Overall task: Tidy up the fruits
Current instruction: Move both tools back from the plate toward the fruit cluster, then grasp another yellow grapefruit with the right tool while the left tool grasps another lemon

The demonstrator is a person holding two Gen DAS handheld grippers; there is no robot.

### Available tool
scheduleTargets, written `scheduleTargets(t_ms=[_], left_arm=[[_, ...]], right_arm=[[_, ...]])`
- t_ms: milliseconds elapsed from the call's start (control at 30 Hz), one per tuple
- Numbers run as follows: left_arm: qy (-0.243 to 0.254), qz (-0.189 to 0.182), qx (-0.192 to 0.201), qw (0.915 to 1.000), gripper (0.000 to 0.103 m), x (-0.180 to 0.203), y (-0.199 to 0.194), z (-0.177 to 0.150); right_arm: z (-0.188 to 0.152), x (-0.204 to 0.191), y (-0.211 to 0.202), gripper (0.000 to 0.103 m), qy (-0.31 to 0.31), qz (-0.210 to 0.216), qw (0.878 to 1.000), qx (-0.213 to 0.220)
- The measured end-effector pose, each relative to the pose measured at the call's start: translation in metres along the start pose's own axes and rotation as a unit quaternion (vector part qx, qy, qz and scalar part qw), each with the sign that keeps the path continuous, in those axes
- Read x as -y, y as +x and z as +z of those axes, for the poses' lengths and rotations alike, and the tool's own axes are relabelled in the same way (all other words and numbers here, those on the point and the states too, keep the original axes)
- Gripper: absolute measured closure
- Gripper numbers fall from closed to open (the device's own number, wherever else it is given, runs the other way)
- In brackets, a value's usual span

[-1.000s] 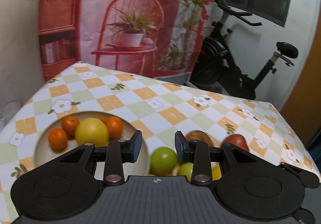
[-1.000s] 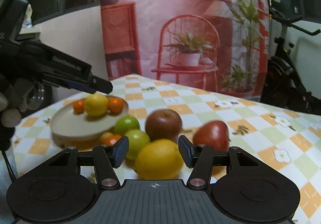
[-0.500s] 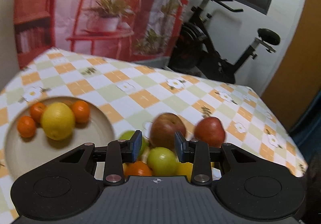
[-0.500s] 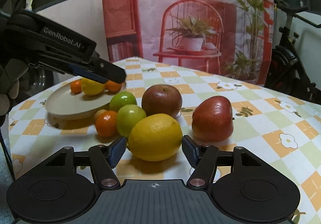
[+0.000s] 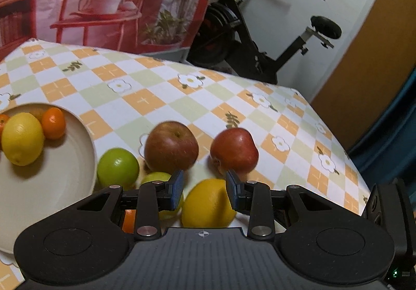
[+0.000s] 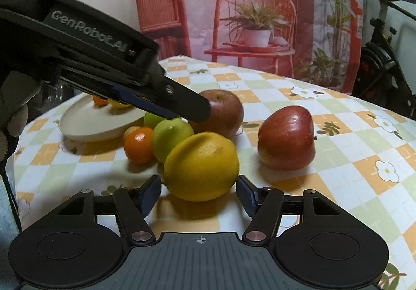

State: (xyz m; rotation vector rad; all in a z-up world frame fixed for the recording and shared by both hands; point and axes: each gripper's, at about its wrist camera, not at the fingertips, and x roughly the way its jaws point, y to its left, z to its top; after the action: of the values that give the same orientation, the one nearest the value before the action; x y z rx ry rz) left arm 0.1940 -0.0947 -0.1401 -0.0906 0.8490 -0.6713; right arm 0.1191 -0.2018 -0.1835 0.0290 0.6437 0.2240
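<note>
Over the fruit cluster your left gripper [image 5: 204, 187] has dropped and swung right since a second ago, angled down, jaws narrow and empty, its casing reading "GenRobot.AI". Your right gripper [image 6: 199, 192] has just been opening, its jaws flanking the lemon [image 6: 201, 166] untouched on the checked tablecloth [image 6: 338, 186].

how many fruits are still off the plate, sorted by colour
red apples: 2
green fruits: 2
yellow lemon: 1
orange: 1
small pale fruit, partly hidden behind the orange: 1
total: 7
</note>
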Motion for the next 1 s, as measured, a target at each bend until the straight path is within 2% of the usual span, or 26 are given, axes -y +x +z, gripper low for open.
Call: scheduleTargets(t_ms=[467,867,1000], left_arm=[[0.013,-0.014,-0.028,0.9994,0.065,0.005,0.010,-0.004],[0.003,-0.013,-0.027,0.9995,0.065,0.005,0.011,-0.005],[-0.001,-0.011,-0.025,0.9996,0.061,0.004,0.011,-0.007]], right_arm=[[-0.002,0.017,-0.003,0.044,0.044,0.027,0.999,-0.002],[-0.002,0.021,-0.005,0.045,0.057,0.032,0.998,0.000],[-0.003,0.021,-0.005,0.045,0.057,0.032,0.998,0.000]])
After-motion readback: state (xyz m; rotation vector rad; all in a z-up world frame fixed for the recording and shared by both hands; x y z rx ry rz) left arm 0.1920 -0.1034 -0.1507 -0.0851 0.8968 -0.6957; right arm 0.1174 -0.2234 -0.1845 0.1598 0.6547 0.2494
